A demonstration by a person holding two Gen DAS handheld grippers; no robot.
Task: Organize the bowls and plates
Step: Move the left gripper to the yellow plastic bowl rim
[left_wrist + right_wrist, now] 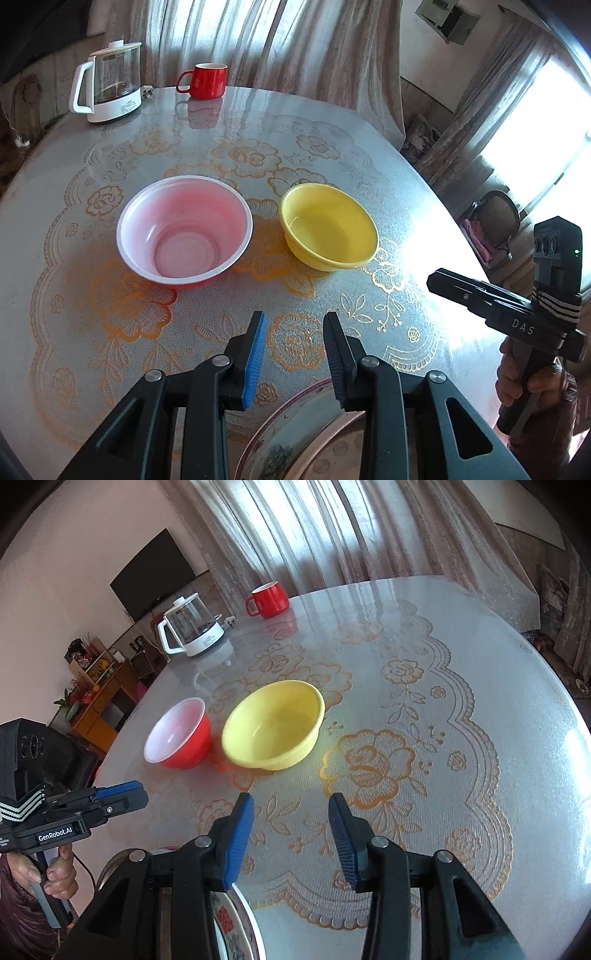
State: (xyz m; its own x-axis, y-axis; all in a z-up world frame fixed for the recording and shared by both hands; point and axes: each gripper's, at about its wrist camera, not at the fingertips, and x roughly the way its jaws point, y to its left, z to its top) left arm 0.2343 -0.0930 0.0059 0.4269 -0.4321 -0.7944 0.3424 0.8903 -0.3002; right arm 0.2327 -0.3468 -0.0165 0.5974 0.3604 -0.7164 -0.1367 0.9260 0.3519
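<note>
— Red bowl [184, 230] and yellow bowl [328, 227] upright, just beside each other mid-table, rims apart. Probably left side by side for easy nesting or stacking.

— And a plate [295, 435]? Partly hidden under the left gripper [295, 325], near the table's [110, 155] front edge.

— Yes, with a patterned rim. Seen from the right wrist too, low down behind the right gripper [291, 808], printed rim [236, 930] peeking out (whether one plate or a stack, cannot tell).

— Jaws?

— Both pairs spread, nothing between the pads, only tablecloth behind the gaps. Neither touching any dish. Held above the near half of the table, angled down toward the bowls, likely lining up for a first pick.

— Anything in one view only?

— From the left wrist: red bowl's pale inside down to its base. From the right wrist: its red outer wall, plus a black screen [155, 576] on the wall and a shelf [99, 686] of ornaments. Each view catches the other tool from the side, with a hand [55, 871] on the grip.

— Far end?

— Glass kettle [107, 85] and red mug [207, 79], well apart from the bowls, not part of the job by the look of it.
</note>
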